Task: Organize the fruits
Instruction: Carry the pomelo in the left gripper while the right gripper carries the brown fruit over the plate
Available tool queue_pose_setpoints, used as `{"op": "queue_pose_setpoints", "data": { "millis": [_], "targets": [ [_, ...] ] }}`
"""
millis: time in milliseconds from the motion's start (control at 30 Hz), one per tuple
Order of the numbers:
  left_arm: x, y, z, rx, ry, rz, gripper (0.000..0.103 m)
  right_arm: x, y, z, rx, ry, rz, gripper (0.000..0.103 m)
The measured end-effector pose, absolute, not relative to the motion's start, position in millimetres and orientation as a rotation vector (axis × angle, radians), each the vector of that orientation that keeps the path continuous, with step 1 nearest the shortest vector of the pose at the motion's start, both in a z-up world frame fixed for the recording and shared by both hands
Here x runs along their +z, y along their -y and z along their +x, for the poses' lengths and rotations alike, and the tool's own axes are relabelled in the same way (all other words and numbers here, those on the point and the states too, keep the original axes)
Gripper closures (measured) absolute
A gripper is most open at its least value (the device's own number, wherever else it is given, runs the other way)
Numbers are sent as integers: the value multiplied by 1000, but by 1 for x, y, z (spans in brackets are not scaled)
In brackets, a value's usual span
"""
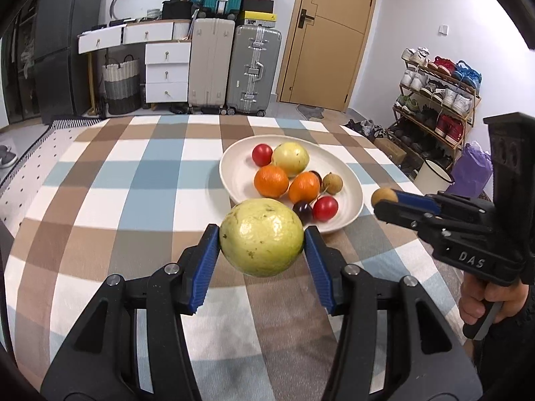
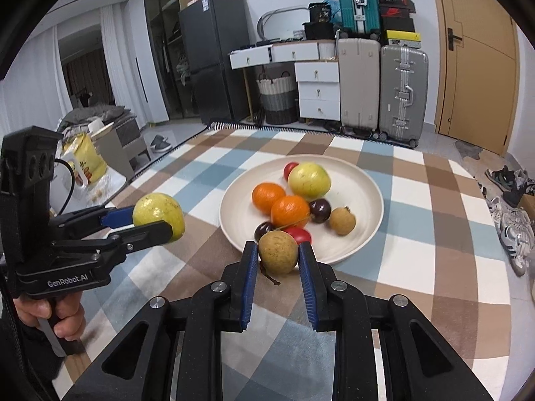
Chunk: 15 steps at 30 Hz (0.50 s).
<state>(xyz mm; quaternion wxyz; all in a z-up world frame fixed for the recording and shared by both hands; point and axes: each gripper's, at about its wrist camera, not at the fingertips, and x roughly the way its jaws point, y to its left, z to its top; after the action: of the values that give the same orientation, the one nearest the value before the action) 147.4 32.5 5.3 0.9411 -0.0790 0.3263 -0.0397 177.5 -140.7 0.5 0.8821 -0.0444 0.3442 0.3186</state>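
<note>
- The left gripper [image 1: 262, 245] has its jaws clamped on a large green-yellow guava [image 1: 261, 237]; it hangs above the checked tabletop [image 1: 133, 180], just short of the near rim of the white plate [image 1: 234, 167]
- The right gripper [image 2: 278, 257] has its jaws clamped on a small brown longan [image 2: 278, 251]; it too is held off the cloth, at the plate's near edge, with a bit of stem trailing below
- The plate already carries a second guava [image 1: 290, 158], two oranges [image 1: 271, 181], red and dark small fruits and another longan [image 1: 332, 183]; so the step in hand looks like carrying both fruits over to join them
- The next move likely calls for clearing the rim, then lowering each into a free spot before releasing
- Open room: the plate's far and right side is bare in the right wrist view; its near edge is crowded with cherries, so the guava wants a gap it will not roll from
- The two grippers stand near each other; room to either side on the cloth is wide
</note>
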Motion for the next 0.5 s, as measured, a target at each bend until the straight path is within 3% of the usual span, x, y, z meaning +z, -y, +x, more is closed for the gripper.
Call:
{"op": "queue_pose_setpoints", "data": {
  "millis": [500],
  "targets": [
    [19,-24,187,-67,-619,-109,54,24,160,201,592,-654,-15,78]
  ]
}}
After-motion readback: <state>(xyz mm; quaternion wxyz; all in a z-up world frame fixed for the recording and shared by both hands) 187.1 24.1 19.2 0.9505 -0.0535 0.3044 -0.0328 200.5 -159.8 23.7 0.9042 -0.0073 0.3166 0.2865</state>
